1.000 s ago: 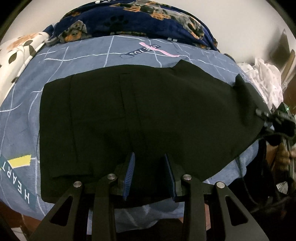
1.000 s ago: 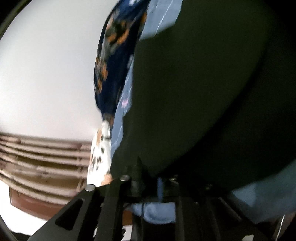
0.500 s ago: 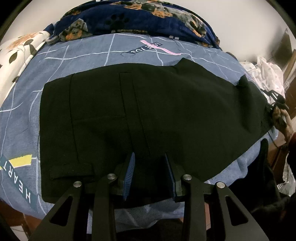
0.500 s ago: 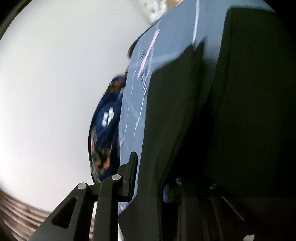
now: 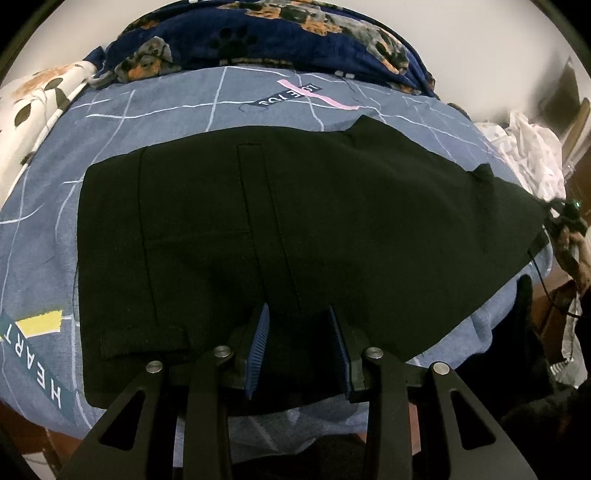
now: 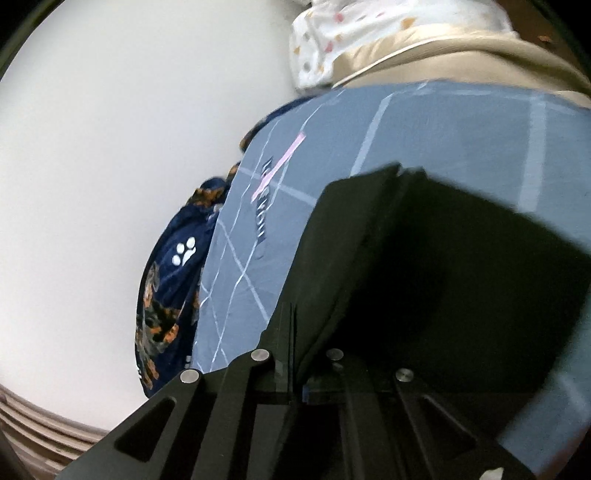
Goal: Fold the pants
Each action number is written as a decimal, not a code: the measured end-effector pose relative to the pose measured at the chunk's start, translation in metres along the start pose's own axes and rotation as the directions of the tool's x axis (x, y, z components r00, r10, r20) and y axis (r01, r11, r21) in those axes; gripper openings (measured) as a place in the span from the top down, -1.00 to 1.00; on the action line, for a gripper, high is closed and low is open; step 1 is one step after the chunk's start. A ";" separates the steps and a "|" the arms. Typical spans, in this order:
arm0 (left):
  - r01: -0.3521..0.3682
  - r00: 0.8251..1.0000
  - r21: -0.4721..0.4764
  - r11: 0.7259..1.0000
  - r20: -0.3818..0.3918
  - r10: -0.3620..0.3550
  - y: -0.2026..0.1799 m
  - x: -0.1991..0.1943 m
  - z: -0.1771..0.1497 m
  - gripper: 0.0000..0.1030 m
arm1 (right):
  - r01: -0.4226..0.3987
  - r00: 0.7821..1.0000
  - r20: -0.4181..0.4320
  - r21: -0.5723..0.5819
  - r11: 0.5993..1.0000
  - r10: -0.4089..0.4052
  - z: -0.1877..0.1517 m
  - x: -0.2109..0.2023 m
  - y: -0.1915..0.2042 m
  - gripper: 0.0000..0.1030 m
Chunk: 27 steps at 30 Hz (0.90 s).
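Two tongs in play: left tongs (image 5: 298, 345) sat parted, empty, above the black pants (image 5: 295, 229) on the bed (image 5: 177, 110); right tongs (image 6: 300, 363) pinched the pants' edge.

blk pants (image 5: 332, 221), blue grid-line sheet (image 5: 166, 110), navy paw-print blanket (image 5: 258, 33)

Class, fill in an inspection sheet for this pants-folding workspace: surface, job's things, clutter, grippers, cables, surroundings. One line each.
Surface: bed with a blue sheet, white grid lines and printed words.
Job's things: black pants spread flat across the sheet; far right end lifted.
Clutter: dark blue dog-print blanket at the back, floral pillow back left, white cloth pile on the right.
Grippers: left gripper open above the near edge of the pants; right gripper shut on the pants' end.
Cables: thin dark cable near the right gripper.
Surroundings: plain white wall.
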State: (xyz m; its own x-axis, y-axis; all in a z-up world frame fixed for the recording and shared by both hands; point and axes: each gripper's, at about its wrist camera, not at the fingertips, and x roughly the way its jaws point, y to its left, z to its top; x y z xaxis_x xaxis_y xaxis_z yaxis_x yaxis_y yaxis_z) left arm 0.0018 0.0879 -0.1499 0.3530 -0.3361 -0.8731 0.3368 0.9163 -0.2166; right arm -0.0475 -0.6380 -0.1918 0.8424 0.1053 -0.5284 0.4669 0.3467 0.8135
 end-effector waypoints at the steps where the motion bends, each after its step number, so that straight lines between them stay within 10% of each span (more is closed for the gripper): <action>1: 0.003 1.000 -0.002 1.000 -0.001 -0.003 0.001 0.000 0.000 0.33 | 0.009 1.000 0.004 -0.001 1.000 -0.009 0.001 -0.003 -0.004 0.93; 11: 0.012 1.000 0.022 1.000 0.003 -0.012 0.001 0.000 -0.002 0.33 | 0.003 1.000 0.027 0.096 0.995 -0.006 -0.022 -0.048 -0.071 0.95; 27: 0.017 1.000 0.028 0.999 0.015 -0.017 -0.001 0.000 -0.004 0.32 | -0.028 1.000 -0.011 0.040 0.999 0.028 0.002 -0.043 -0.061 0.90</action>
State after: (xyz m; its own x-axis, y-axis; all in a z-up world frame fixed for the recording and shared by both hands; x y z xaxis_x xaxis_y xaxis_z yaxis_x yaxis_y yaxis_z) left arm -0.0018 0.0882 -0.1513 0.3603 -0.3552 -0.8625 0.3671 0.9041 -0.2190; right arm -0.1120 -0.6657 -0.2180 0.8522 0.1250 -0.5080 0.4539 0.3062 0.8368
